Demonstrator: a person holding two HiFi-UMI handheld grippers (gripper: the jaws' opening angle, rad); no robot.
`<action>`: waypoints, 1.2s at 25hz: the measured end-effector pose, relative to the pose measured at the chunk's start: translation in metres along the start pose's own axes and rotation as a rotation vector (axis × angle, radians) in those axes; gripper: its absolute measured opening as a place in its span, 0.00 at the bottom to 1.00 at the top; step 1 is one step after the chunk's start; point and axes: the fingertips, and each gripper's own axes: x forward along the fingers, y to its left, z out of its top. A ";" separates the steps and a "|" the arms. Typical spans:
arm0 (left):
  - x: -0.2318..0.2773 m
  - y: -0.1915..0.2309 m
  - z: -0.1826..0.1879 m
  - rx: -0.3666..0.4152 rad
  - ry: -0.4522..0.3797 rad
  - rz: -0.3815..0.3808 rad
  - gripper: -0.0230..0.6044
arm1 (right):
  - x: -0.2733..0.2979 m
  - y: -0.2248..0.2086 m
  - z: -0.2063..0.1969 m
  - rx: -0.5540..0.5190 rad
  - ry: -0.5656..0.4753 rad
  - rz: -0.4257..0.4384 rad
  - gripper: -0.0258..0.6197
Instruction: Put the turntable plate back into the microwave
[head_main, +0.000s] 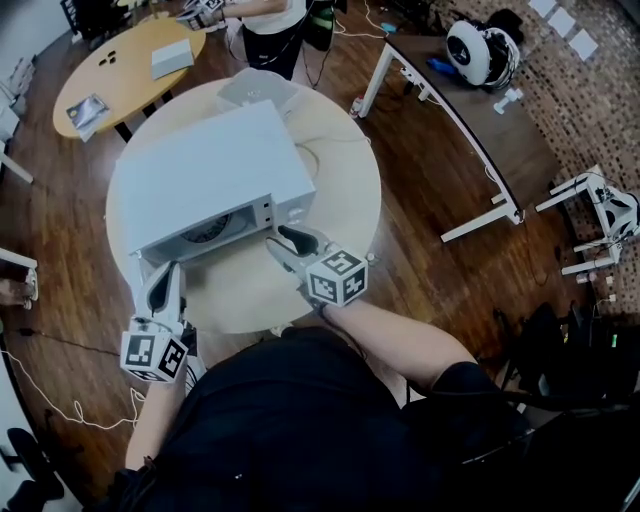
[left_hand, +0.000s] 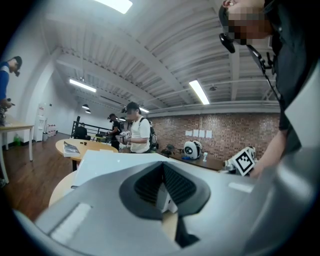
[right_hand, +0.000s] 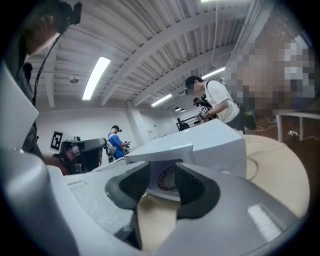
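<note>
R gripper (head_main: 287, 240): jaws apart, nothing between them, released. It sits just in front of the microwave (head_main: 210, 170) at the control-panel end. Its own view looks through the gap at a round dial (right_hand: 168, 179) w/ red markings.

L gripper (head_main: 165, 278): clenched almost to touching on a thin white edge (left_hand: 165, 200). That's prob. the open door at the microwave's L front corner, but the door itself is hard to make out from the head view.

Risks, as I judge them:
- R gripper is v. close to the panel, so a careless move could knock the dial or bump the front.
- If the L grip slips, the door could swing in on the R gripper.
- Plate may not be seated on its hub; too small and dark to tell. If so it'd rock or rattle once the door shuts.
- A shove could slide the whole unit on the round worktop (head_main: 335, 200).

Turntable plate (head_main: 205, 228): looks to be already in the cavity, showing as a dark round shape in the front opening. It lies between the two grippers, beyond and to the L of the R gripper, up and R of the L one. Neither touches it.
</note>
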 end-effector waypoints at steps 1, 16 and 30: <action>0.001 0.001 0.002 0.002 -0.003 0.000 0.04 | -0.001 0.002 0.004 -0.026 -0.002 0.010 0.28; 0.008 0.001 0.002 -0.012 -0.010 0.014 0.04 | -0.016 0.002 0.039 -0.250 0.017 0.098 0.28; 0.001 0.006 0.000 -0.012 -0.004 0.055 0.04 | 0.013 0.020 0.020 -0.140 -0.118 -0.015 0.19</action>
